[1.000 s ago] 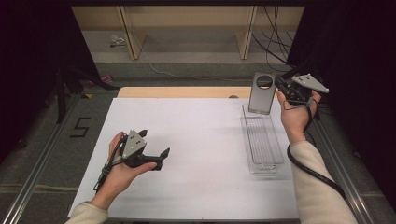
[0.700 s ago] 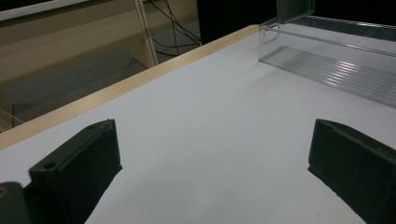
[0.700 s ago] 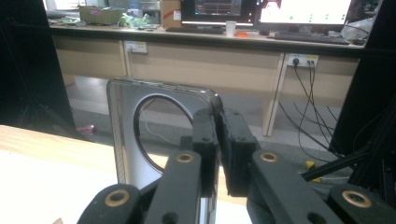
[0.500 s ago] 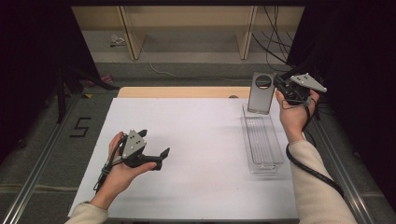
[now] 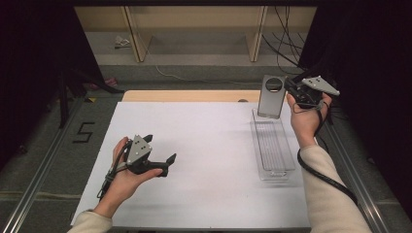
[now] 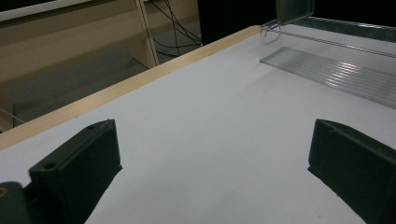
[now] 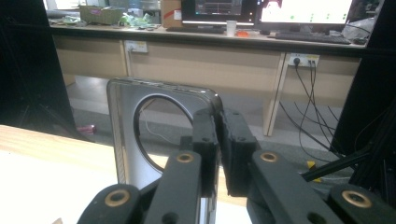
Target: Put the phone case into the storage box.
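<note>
White worktop (image 5: 204,160) lay bare; the right claw (image 7: 218,140) pinched a stiff, slick-looking metal plate (image 5: 271,97) by its edge above the clear tray (image 5: 272,145); left claw (image 5: 158,158) released.

Wooden shelving (image 5: 194,29) and cables (image 5: 286,34) stand behind the table (image 5: 214,145).

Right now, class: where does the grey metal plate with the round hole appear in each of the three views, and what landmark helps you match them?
High view: grey metal plate with the round hole upper right, upright over the clear plastic tray, gripped by the right gripper.
Left gripper view: its lower edge at the top edge, right of centre.
Right gripper view: centre-left, jaws clamped on its corner.
Shared landmark: the table's pale wooden far edge.
</note>
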